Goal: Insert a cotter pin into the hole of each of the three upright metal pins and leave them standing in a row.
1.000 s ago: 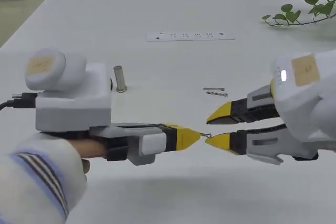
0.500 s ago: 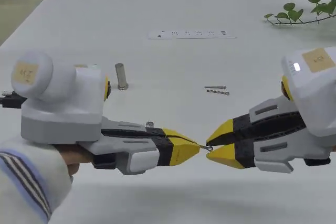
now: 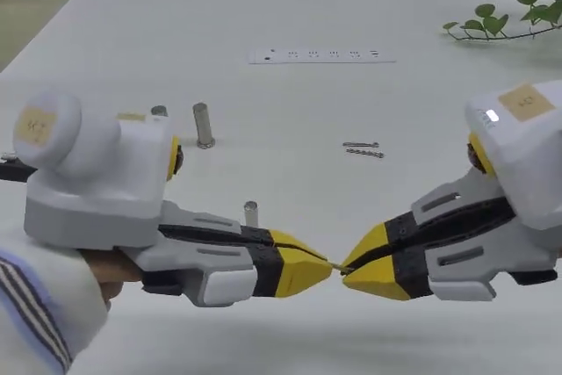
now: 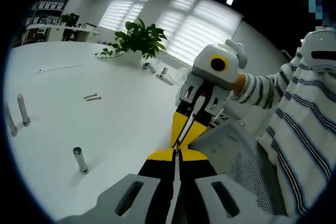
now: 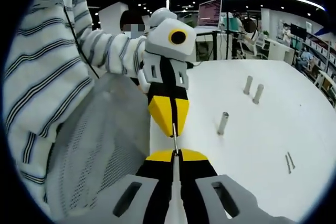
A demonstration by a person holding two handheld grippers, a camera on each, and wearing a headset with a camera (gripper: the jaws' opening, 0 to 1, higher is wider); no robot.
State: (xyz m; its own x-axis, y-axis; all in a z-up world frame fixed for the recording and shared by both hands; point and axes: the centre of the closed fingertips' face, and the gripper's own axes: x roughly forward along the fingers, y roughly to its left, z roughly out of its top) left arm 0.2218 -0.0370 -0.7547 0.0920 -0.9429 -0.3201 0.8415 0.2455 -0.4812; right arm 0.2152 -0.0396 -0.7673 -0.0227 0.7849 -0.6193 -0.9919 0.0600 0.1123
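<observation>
Jaws: left gripper [image 4: 176, 152], right gripper [image 5: 176, 152] both pinch thin wire cotter pin [image 5: 175, 139].
Done: we judge none; grey upright metal pins [image 3: 204, 125], 11 o'clock, bare.

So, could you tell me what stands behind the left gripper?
One upright silver metal pin stands behind the left gripper; a second pin's top shows; both bases are covered.

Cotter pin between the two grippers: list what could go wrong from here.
1. The thin cotter pin is pinched tip to tip by the shut left gripper and right gripper; a mistimed release may drop or bend it.
2. The nearest metal pin stands upright close beside the left gripper; a careless swing could topple it.
</observation>
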